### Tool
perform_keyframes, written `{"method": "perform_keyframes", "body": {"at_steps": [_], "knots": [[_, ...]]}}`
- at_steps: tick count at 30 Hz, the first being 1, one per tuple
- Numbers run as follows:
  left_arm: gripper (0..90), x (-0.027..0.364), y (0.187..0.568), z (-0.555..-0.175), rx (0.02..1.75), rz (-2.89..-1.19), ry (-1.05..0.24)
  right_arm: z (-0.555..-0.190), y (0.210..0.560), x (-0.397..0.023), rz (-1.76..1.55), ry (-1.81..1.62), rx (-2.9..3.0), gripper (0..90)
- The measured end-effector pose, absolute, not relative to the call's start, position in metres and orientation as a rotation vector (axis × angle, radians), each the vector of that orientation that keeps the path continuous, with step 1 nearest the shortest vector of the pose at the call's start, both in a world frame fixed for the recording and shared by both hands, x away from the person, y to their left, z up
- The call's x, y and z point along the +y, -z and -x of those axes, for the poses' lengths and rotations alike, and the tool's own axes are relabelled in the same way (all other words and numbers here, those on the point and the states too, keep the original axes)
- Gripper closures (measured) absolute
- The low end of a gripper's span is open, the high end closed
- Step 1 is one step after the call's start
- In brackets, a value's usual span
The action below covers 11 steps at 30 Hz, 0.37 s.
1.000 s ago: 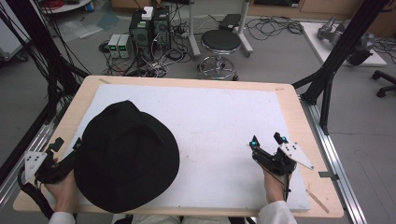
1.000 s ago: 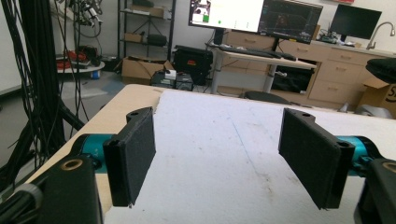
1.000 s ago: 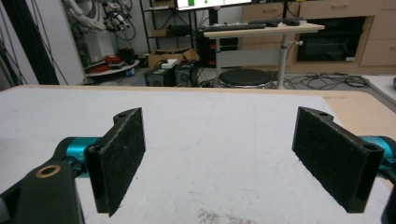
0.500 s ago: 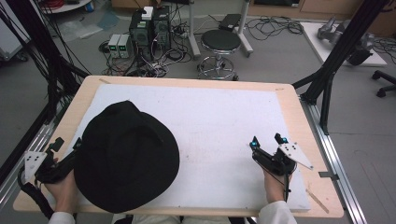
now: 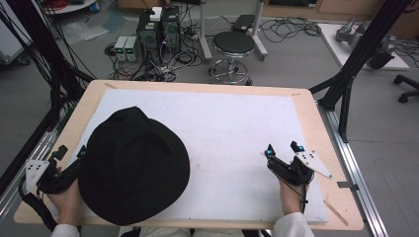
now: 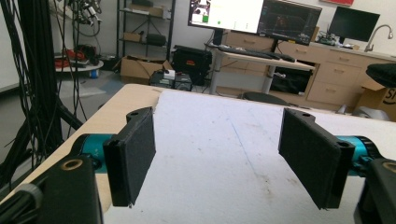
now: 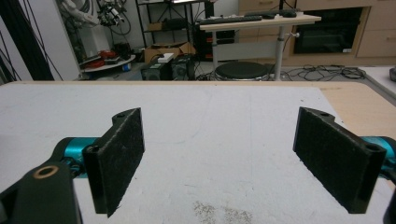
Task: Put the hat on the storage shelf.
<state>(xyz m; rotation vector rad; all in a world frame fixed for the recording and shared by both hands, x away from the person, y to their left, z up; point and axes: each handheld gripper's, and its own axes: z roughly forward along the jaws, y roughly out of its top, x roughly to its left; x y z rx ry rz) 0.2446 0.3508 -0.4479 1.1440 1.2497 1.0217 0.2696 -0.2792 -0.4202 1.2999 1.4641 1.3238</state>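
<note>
Jaws wide apart and empty on left gripper (image 6: 217, 161) and right gripper (image 7: 231, 158), resting low on bare white mat (image 5: 232, 123), likely idle between tasks.

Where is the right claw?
In the high view, the right claw sits low on the table's right side, over the white mat, jaws open and holding nothing.

L gripper (image 5: 69, 152) at near-left table (image 5: 306, 101) corner, R gripper (image 5: 282, 150) near-right on the mat (image 5: 222, 128), well apart, hat (image 5: 133, 165) between, just beside L; stool (image 5: 233, 44) behind table.
</note>
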Motion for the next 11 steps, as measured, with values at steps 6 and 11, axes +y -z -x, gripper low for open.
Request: {"method": "perform_keyframes", "body": {"at_steps": [6, 11], "knots": [[27.5, 0.3506, 0.4481, -0.2456, 1.249, -1.153, -1.017, -0.2698, 0.4204, -0.2795, -1.305, -1.326, 1.466, 15.8], [27.5, 0.3492, 0.448, -0.2472, 1.242, -1.175, -1.018, -0.2689, 0.4199, -0.2795, -1.291, -1.319, 1.473, 15.8]]}}
